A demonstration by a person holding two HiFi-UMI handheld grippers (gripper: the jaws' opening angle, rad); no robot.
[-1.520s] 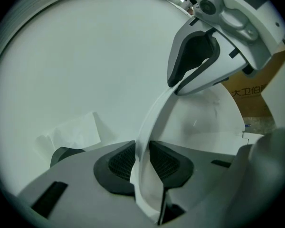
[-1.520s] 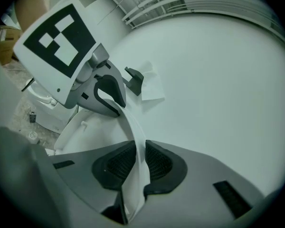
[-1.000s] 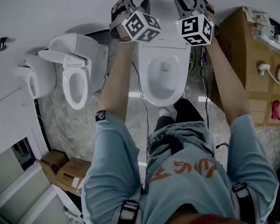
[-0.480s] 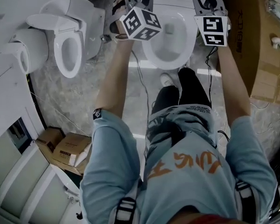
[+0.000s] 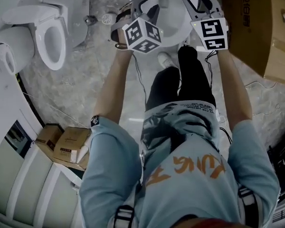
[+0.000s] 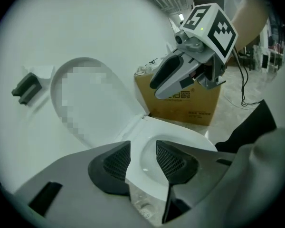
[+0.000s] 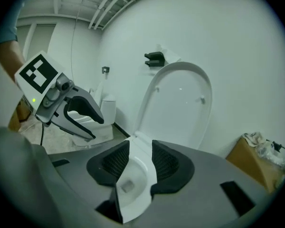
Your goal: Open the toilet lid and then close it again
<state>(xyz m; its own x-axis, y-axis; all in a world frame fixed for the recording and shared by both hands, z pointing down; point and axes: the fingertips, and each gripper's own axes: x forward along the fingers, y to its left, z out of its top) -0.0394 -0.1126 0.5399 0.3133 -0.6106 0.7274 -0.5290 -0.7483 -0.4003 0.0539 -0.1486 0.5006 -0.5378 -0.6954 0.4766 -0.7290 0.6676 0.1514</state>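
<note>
Leaving the lid [image 7: 180, 103] upright against the wall, we judge the opening done; closing it calls for reaching back up and tipping it forward. Our left gripper [image 6: 143, 160] and right gripper [image 7: 140, 163] have just been opening, fingers spread on nothing, and sit lower over the bowl [image 5: 173, 13] than a second ago.

Head camera looks steeply down; the 2 gripper views sit near, facing the same toilet [image 5: 173, 18].

left gripper [image 5: 147, 4] and right gripper [image 5: 200, 1] held out, empty
we reach both forward and down, side by side; each pair of jaws has just been opening and stands apart, nothing between them.
</note>
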